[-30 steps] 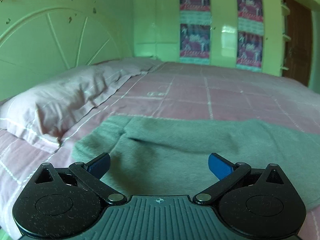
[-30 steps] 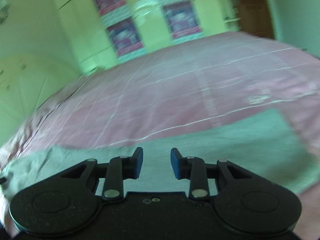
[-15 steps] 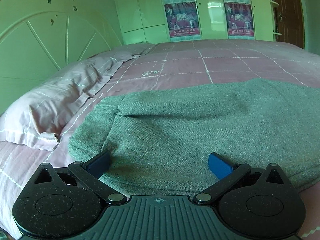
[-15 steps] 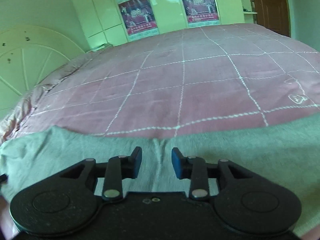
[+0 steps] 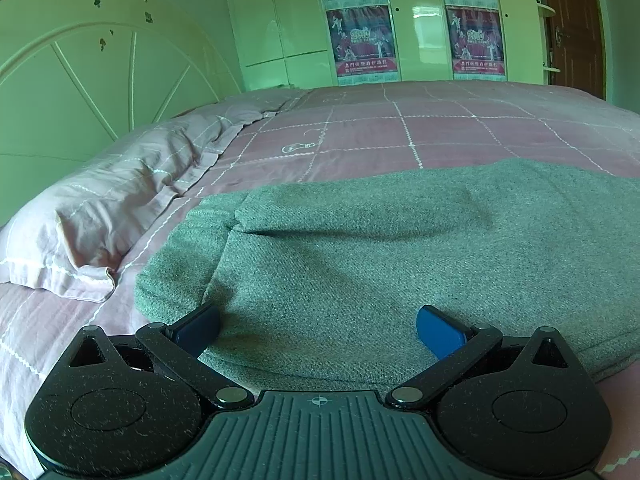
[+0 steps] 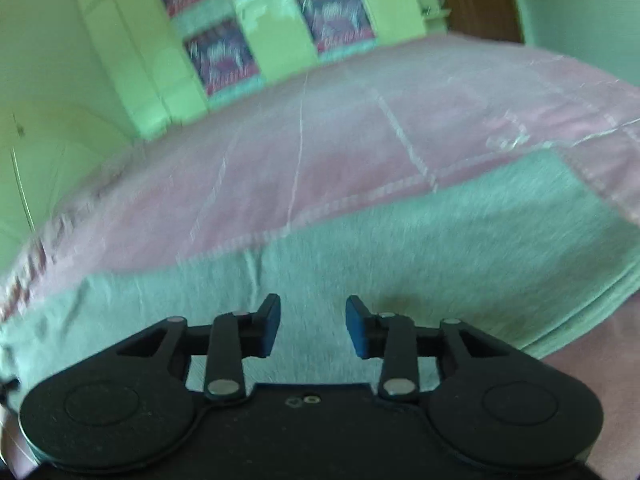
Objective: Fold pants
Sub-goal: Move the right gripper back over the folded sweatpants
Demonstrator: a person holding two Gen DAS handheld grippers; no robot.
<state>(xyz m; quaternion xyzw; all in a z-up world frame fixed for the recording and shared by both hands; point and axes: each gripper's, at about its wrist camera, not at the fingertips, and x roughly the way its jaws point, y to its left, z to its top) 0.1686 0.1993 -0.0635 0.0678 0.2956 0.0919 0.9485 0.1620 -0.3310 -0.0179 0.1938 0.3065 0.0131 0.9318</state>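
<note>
Grey-green pants (image 5: pixel 400 248) lie folded flat on the pink checked bed. In the left wrist view my left gripper (image 5: pixel 318 330) stands wide open just above the cloth's near edge, with nothing between its blue pads. A rounded fold of the pants (image 5: pixel 180 272) sits by the left finger. In the blurred right wrist view the pants (image 6: pixel 460 248) stretch across the frame, and my right gripper (image 6: pixel 312 326) hovers over them. Its jaws are opening, with only cloth below and nothing pinched between them.
A pink pillow (image 5: pixel 120 200) lies left of the pants against the pale green headboard (image 5: pixel 80 92). The bedspread (image 5: pixel 420 128) runs back to wardrobe doors with posters (image 5: pixel 364 40). A brown door (image 5: pixel 576 28) stands at the far right.
The left wrist view has tipped down and levelled, so the pants fill more of it. The right gripper has swung sideways over the pants and its jaws stand wider apart.
</note>
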